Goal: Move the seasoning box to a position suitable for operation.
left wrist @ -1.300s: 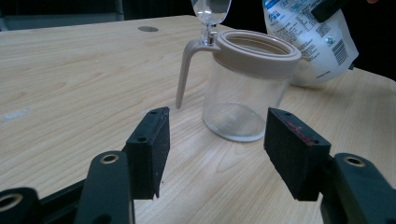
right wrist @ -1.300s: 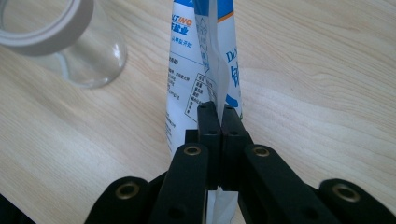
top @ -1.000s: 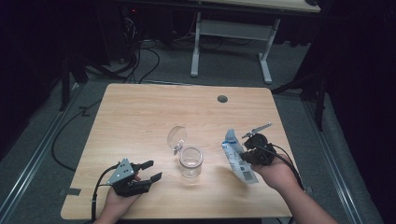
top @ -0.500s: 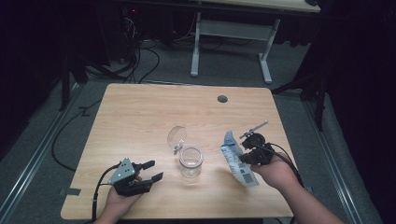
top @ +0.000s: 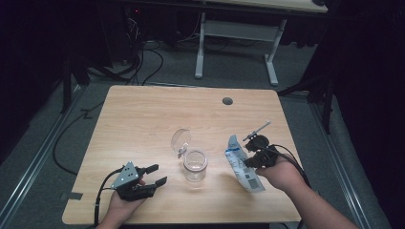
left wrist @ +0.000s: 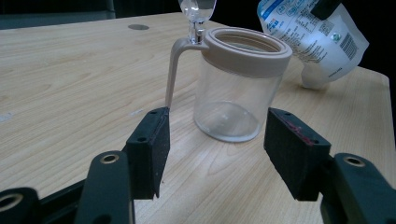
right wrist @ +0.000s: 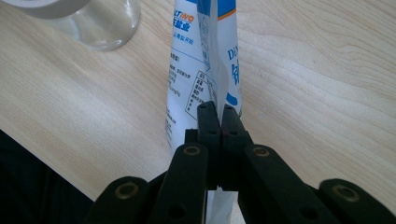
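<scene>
A clear jar [top: 195,164] with a beige rim stands near the table's front middle, its hinged lid [top: 181,139] swung up behind it. In the left gripper view the jar [left wrist: 238,88] stands just beyond my open left gripper [left wrist: 215,149], with nothing between the pads. That left gripper [top: 154,174] rests low at the front left, pointing toward the jar. To the jar's right, my right gripper [top: 252,160] is shut on a white and blue printed pouch [top: 243,164], held tilted above the table. The right gripper [right wrist: 217,116] pinches the pouch's [right wrist: 205,60] edge.
The wooden table [top: 143,119] has a round cable hole [top: 227,101] at the back right. Cables trail from both grippers over the front edge. Beyond the table stand a white desk frame [top: 239,33] and floor cables.
</scene>
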### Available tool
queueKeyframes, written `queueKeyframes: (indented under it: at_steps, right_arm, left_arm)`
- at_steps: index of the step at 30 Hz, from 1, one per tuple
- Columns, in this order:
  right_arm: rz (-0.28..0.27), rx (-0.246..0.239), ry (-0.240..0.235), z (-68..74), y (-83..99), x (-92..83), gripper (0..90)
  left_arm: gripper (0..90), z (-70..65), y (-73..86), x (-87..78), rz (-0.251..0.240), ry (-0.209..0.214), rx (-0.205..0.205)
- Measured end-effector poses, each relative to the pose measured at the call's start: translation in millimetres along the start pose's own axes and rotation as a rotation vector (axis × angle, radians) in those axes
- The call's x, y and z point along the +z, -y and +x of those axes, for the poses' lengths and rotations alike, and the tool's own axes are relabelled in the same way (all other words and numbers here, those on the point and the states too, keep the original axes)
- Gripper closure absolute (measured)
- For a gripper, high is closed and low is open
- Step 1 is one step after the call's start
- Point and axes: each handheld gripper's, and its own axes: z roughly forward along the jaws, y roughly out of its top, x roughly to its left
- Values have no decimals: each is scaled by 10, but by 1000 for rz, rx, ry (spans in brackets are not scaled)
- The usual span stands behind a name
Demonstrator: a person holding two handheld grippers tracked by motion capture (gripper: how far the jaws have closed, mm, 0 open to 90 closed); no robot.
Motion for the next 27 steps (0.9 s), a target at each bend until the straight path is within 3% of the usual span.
queueKeyframes:
  at_steps: [10, 17, 22, 27]
  right_arm:
    - [48, 0, 4, 22, -15, 17, 900]
    - [52, 0, 11, 65, -21, -25, 900]
    - [27, 15, 18, 97, -15, -139, 900]
    - [18, 18, 16, 126, -5, -194, 900]
  left_arm:
    - [413, -5, 17, 10, 11, 4, 1]
    - [423, -33, 85, 42, 32, -8, 37]
    - [417, -116, 193, 76, 30, 3, 63]
    - [417, -248, 286, 132, 41, 25, 51]
